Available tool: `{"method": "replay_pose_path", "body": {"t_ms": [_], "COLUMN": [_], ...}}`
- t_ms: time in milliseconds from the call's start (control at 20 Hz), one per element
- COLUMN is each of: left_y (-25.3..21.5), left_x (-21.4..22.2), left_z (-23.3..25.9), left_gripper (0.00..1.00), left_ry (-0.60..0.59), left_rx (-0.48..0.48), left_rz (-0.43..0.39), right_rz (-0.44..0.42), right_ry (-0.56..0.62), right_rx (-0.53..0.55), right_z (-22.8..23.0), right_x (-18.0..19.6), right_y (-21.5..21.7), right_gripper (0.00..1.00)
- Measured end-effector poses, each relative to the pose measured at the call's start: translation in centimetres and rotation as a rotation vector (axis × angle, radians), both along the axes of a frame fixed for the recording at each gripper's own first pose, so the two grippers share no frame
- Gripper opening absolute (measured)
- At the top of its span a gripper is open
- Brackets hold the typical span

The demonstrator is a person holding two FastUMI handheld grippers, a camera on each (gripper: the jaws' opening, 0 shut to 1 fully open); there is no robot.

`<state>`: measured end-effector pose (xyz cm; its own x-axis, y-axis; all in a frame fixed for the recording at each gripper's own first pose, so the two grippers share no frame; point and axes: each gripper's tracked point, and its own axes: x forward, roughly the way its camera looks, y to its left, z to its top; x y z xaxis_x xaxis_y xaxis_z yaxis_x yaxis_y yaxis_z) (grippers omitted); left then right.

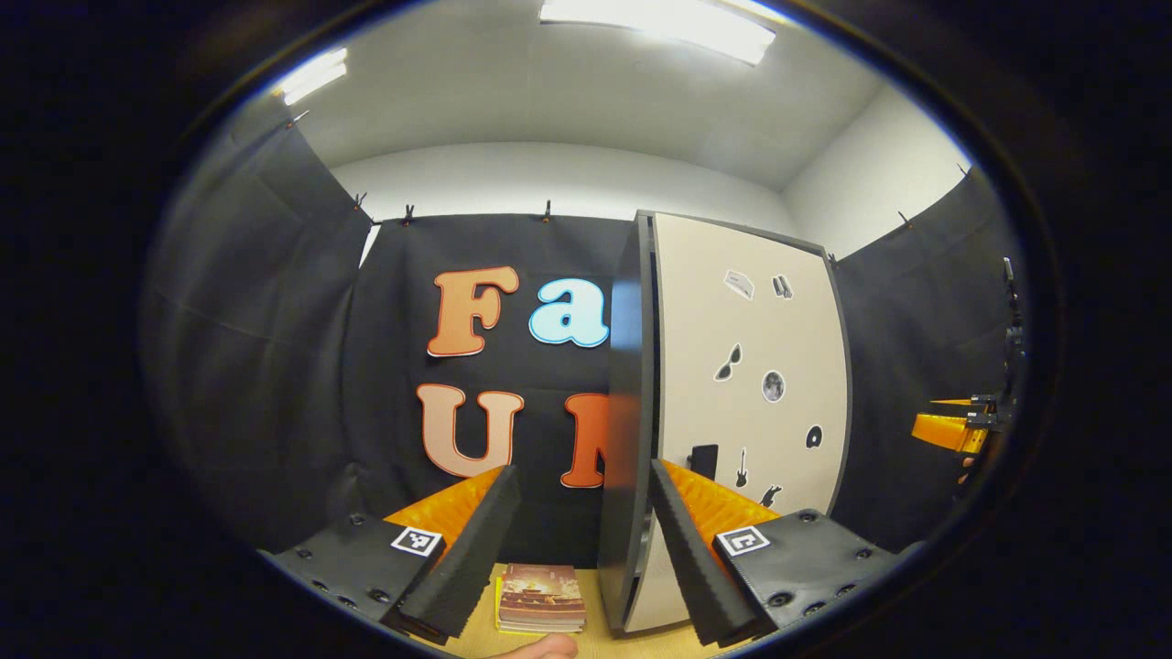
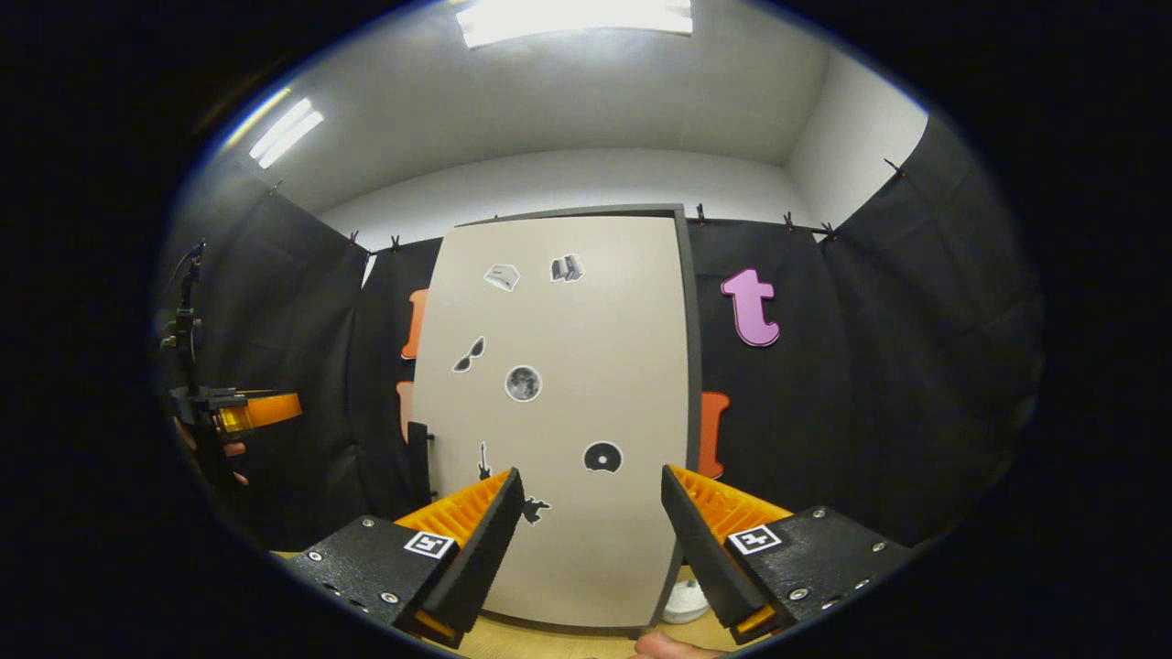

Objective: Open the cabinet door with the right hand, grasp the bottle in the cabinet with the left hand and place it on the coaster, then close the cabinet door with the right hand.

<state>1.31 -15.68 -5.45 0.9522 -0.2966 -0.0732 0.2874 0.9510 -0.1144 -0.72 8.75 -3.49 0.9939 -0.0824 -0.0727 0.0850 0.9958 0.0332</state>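
A tall cabinet stands on the wooden table, its beige door [image 2: 558, 412] shut and hiding the inside. The door carries small stickers and has a black handle [image 2: 418, 458] at its left edge. My right gripper [image 2: 591, 540] faces the door, open, with nothing between its fingers. In the left gripper view I see the cabinet's dark side panel [image 1: 627, 412], the door [image 1: 751, 366] and the handle [image 1: 703, 460]. My left gripper [image 1: 577, 549] is open and empty, left of the cabinet. Below it, a flat brown square item [image 1: 540, 597], possibly the coaster, lies on the table.
The other gripper [image 1: 952, 430] shows at the far right of the left gripper view, and a hand-held gripper [image 2: 238, 412] at the far left of the right gripper view. A small white object [image 2: 685, 599] sits by the cabinet's right foot. Black cloth walls stand behind.
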Motion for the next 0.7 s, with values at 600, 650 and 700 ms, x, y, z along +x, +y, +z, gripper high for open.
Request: {"method": "replay_pose_path", "body": {"t_ms": [600, 650, 700], "left_y": [2.1, 2.3, 2.3], "left_x": [-1.4, -1.7, -1.9], "left_z": [7.9, 8.6, 9.3], "left_gripper": [0.87, 0.87, 0.87], "left_ry": [-0.11, -0.121, -0.132], "left_rx": [-0.007, -0.003, 0.002], "left_rz": [0.129, 0.137, 0.14], "right_rz": [-0.087, -0.083, -0.074], "right_ry": [-0.096, -0.104, -0.107], "right_rx": [-0.137, -0.141, -0.14], "right_z": [7.6, 8.0, 8.4], "right_x": [-4.5, -4.6, -4.5], "right_y": [-2.8, -2.4, -1.8], "right_gripper": [0.93, 0.93, 0.94]}}
